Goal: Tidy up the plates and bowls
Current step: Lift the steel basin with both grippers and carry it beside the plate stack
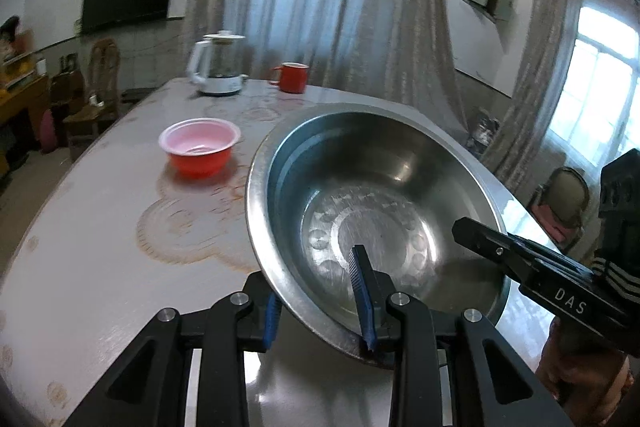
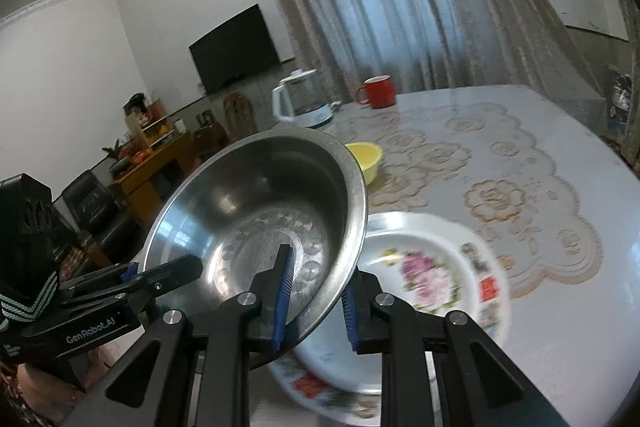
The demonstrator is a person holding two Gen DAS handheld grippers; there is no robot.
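Note:
A large steel bowl (image 1: 372,195) (image 2: 256,211) hangs tilted over the table, gripped from both sides. My left gripper (image 1: 320,311) is shut on its near rim, one blue pad inside the bowl and one outside. My right gripper (image 2: 316,303) is shut on the opposite rim in the same way. Each gripper shows in the other's view: the right gripper (image 1: 520,259) and the left gripper (image 2: 160,275). Just beyond and below the bowl in the right wrist view lies a flowered white plate (image 2: 432,275). A red bowl with a pink inside (image 1: 200,147) and a small yellow bowl (image 2: 366,157) sit on the table.
A white electric kettle (image 1: 218,67) (image 2: 300,103) and a red mug (image 1: 292,77) (image 2: 378,91) stand at the table's far end. The table (image 2: 520,163) has a lace-patterned cover. Chairs, a wooden cabinet and curtains surround it.

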